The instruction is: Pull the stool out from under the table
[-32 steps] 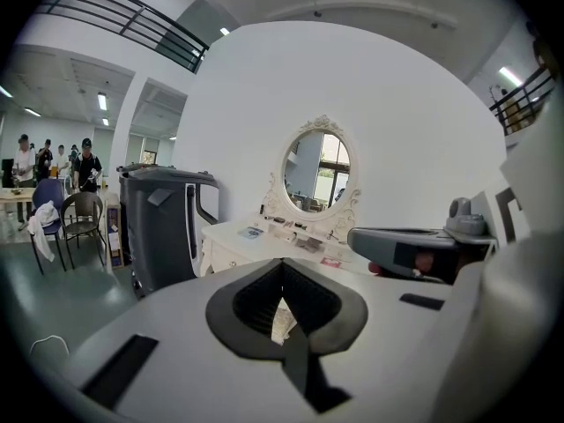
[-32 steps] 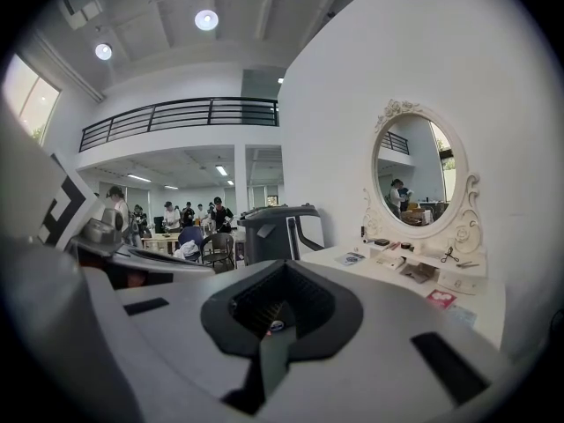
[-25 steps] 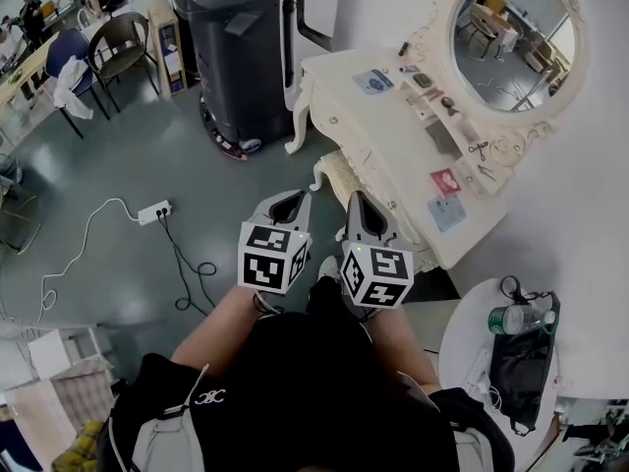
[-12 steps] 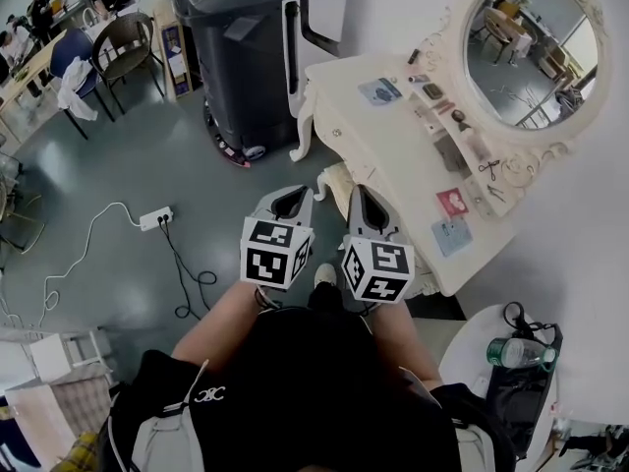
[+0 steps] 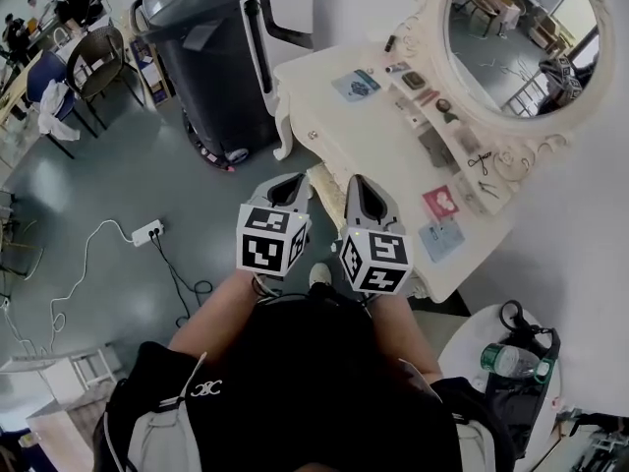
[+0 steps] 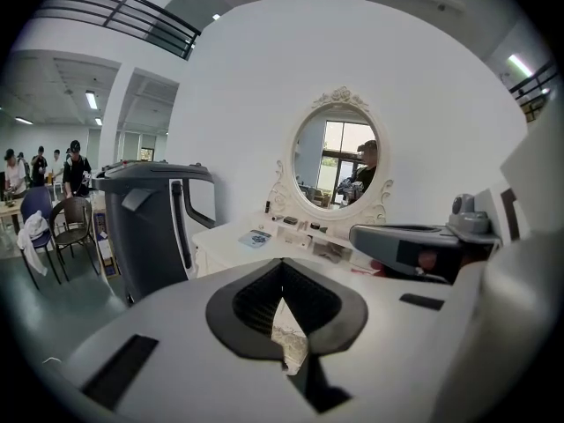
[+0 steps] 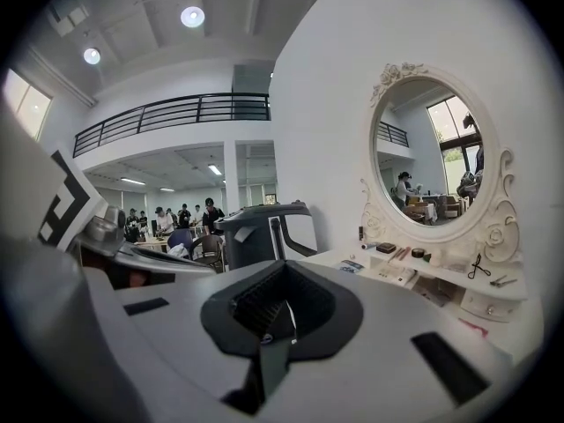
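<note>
The cream dressing table (image 5: 378, 136) with its oval mirror (image 5: 516, 37) stands ahead of me, at the right. Only a sliver of the cream stool (image 5: 330, 187) shows under the table's front edge, between my two grippers; the rest is hidden. My left gripper (image 5: 285, 181) and right gripper (image 5: 360, 181) are held side by side just short of that edge, touching nothing. Both are shut and empty. In the left gripper view a patch of ornate cream surface (image 6: 289, 340) shows below the left gripper (image 6: 283, 264). The right gripper (image 7: 284, 270) points toward the table and mirror (image 7: 432, 161).
A tall dark grey machine (image 5: 211, 57) stands left of the table. A power strip with cables (image 5: 147, 232) lies on the floor at the left. A round white side table (image 5: 472, 347) with a bottle (image 5: 506, 358) and black bag is at my right. Chairs and people (image 5: 69, 57) are far left.
The head view has shifted: the table and machine now sit further left and nearer. Both grippers stay side by side and shut, slightly closer to the table's front edge.
</note>
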The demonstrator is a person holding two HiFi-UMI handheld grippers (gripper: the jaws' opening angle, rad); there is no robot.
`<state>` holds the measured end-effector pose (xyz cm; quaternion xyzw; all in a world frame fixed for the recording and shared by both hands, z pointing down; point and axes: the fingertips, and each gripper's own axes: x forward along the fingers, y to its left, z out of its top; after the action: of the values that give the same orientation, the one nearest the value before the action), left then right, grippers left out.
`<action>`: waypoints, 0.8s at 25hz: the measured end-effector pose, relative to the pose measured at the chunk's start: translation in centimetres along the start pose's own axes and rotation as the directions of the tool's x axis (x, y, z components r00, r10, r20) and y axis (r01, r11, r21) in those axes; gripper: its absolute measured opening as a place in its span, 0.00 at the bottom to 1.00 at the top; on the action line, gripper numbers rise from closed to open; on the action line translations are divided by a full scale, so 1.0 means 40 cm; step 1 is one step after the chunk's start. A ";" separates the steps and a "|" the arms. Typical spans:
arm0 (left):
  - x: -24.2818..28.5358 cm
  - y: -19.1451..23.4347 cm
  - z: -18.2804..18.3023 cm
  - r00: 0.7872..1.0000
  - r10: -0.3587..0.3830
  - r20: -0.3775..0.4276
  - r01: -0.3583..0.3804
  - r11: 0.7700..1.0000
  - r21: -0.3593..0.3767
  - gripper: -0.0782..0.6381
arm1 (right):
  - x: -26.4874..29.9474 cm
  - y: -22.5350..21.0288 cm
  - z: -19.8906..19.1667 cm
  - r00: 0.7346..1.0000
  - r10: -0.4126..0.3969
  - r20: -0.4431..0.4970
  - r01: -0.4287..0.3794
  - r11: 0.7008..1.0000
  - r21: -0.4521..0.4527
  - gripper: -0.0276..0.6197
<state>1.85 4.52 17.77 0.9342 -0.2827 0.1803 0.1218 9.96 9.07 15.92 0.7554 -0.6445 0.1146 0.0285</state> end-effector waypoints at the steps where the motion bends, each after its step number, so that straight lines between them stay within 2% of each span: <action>1: 0.018 -0.002 0.007 1.000 -0.003 -0.005 0.003 1.000 -0.003 0.11 | 0.015 -0.015 0.004 1.000 -0.001 -0.003 0.001 1.000 0.004 0.05; 11: 0.186 0.050 0.031 0.997 0.057 -0.051 -0.061 0.996 -0.070 0.11 | 0.187 -0.116 0.021 0.997 0.068 -0.042 -0.068 0.998 0.003 0.05; 20: 0.294 0.101 -0.023 0.986 0.105 -0.131 -0.132 0.966 -0.220 0.11 | 0.312 -0.164 -0.037 0.978 0.156 -0.137 -0.155 0.988 0.016 0.05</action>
<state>8.42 -4.16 23.90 0.8830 -0.3495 0.2085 0.2338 17.99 -1.61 20.68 0.6930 -0.6978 0.1701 0.0621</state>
